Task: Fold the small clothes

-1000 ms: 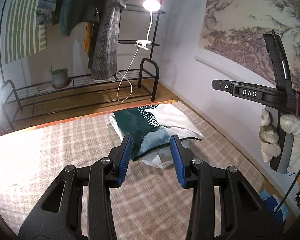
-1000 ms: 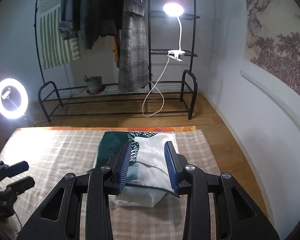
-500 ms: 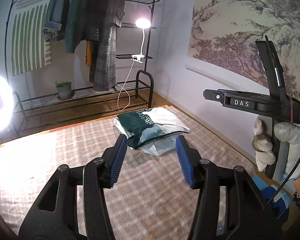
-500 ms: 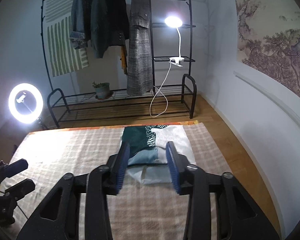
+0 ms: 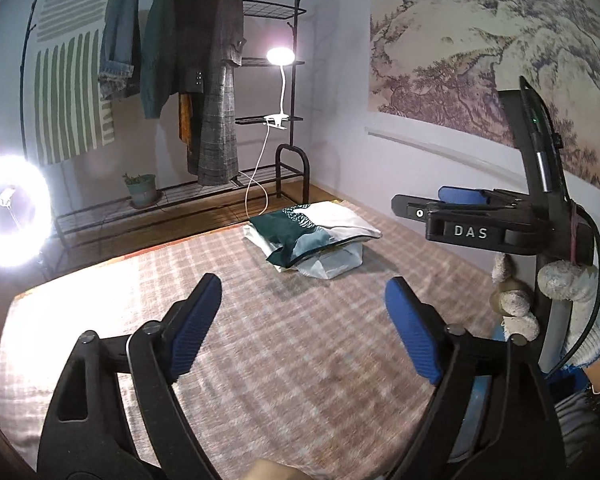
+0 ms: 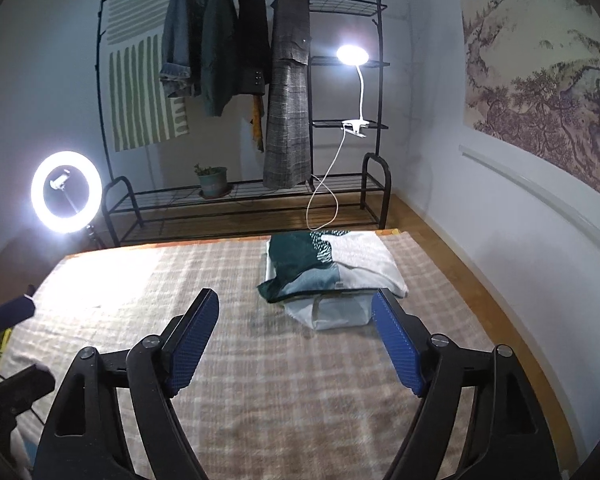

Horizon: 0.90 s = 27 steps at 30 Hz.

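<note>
A folded stack of small clothes point(image 5: 312, 236), dark green and white on top with a white piece under it, lies at the far right of the checked blanket point(image 5: 260, 340). My left gripper point(image 5: 302, 282) hovers well short of the stack; its jaws are opening with nothing between them. The right gripper point(image 5: 460, 216), held by a gloved hand point(image 5: 572, 284), shows at the right of the left wrist view. In the right wrist view the stack point(image 6: 332, 268) lies just beyond my right gripper point(image 6: 295, 294), whose jaws are also opening and hold nothing.
A black clothes rack point(image 6: 260, 200) with hanging coats stands beyond the blanket, with a clip lamp point(image 6: 352, 56) and a potted plant point(image 6: 212, 180) on it. A ring light point(image 6: 66, 192) glares at left. A wall point(image 6: 500, 220) runs along the right; wooden floor borders the blanket.
Both grippers have drawn back from the folded stack, which now looks smaller and farther. Both pairs of jaws have spread much wider. The stack itself has stayed put.
</note>
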Each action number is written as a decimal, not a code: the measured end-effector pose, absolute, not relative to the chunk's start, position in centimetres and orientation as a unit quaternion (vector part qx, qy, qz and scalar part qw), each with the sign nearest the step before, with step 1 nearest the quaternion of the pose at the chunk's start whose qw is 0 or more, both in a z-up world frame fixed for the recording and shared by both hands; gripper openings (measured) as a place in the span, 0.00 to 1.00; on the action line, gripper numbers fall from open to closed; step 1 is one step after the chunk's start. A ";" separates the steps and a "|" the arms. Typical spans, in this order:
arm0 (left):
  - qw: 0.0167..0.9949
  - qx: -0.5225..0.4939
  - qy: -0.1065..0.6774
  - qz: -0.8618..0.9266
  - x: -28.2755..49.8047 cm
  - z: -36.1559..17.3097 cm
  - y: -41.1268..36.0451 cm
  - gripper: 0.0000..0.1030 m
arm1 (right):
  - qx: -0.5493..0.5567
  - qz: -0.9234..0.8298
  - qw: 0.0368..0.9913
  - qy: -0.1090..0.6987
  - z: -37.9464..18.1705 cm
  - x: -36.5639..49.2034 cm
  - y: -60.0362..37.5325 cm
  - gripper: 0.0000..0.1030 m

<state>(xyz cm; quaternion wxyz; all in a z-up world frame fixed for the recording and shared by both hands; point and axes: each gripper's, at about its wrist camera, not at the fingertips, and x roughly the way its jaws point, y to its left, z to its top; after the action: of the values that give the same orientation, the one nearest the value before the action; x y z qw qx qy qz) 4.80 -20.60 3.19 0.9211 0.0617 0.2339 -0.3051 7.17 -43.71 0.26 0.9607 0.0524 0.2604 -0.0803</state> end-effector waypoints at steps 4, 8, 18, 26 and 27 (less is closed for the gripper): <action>0.922 0.072 0.232 -0.302 4.0 2.6 -20.4 0.92 | 0.072 -0.081 0.958 0.264 -1.0 6.9 -43.4 0.77; 0.926 0.077 0.223 -0.294 3.5 2.1 -20.1 0.98 | 0.085 -0.087 0.954 0.274 -1.9 7.1 -43.4 0.77; 0.923 0.088 0.240 -0.287 3.8 0.7 -19.7 0.99 | 0.105 -0.112 0.951 0.267 -3.2 7.0 -43.6 0.79; 0.926 0.092 0.240 -0.277 3.6 0.5 -19.6 0.99 | 0.085 -0.115 0.950 0.277 -4.1 7.5 -43.2 0.79; 0.926 0.093 0.240 -0.276 3.6 0.5 -19.6 1.00 | 0.082 -0.116 0.950 0.277 -4.1 7.5 -43.1 0.80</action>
<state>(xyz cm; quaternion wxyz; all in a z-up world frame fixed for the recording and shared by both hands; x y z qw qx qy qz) 3.61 -19.62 0.51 0.9262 0.0934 0.2397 -0.2758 7.51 -43.10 -4.10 0.9503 0.0825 0.2768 -0.1160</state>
